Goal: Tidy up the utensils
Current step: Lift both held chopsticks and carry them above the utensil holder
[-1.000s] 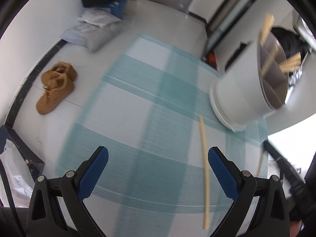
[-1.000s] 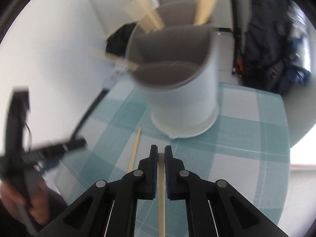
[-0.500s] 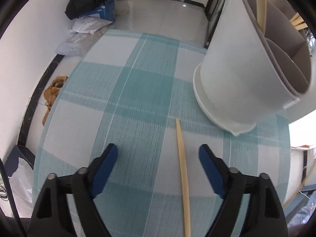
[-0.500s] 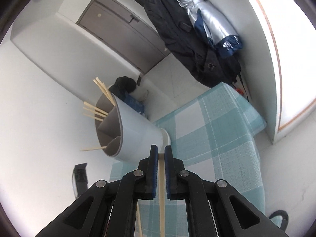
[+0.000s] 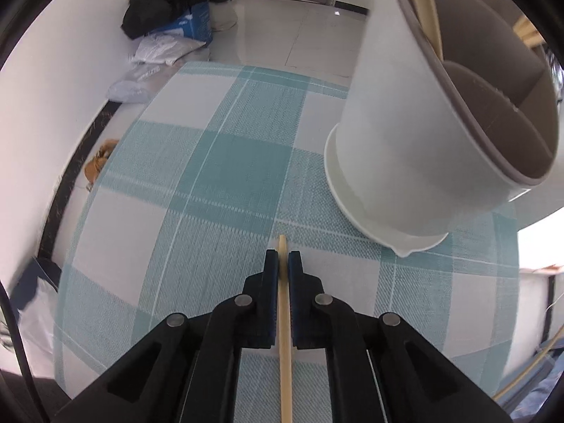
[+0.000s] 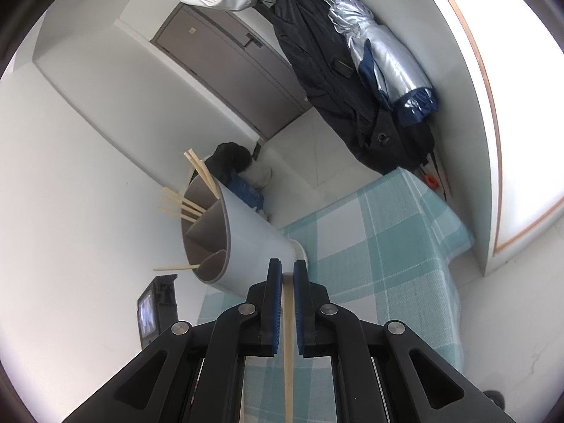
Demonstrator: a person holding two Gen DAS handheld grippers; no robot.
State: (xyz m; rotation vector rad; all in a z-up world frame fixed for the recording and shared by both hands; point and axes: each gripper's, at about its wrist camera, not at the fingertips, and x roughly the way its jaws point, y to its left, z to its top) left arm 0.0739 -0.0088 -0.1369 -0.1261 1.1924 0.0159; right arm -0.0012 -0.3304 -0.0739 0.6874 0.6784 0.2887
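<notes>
Holding one chopstick in each set of tongs, you are mid-task with the holder partly filled. Your left tongs [image 5: 282, 261] are pressed together on a wooden chopstick [image 5: 284, 335], its tip poking just past the pads and low over the checked cloth of the desk [image 5: 225, 162]. Whether that stick is lifted clear of the cloth cannot be told from this view. The grip runs along the stick's length, which suits a lift but means you will likely need to tip it upright before insertion.

Your right tongs [image 6: 287, 275] are likewise pinching a second chopstick [image 6: 288, 345], held raised and turned sideways, with the white divided utensil holder [image 6: 246, 243] just ahead of the tips. Several chopsticks [image 6: 183, 206] already stand in its far compartments, and a single one [image 6: 176, 267] leans out of the near one.

The holder stands on the desk just beside the left tongs [image 5: 405, 134]. Judged from this, the right stick goes in first; watch that it clears the rim and divider.
</notes>
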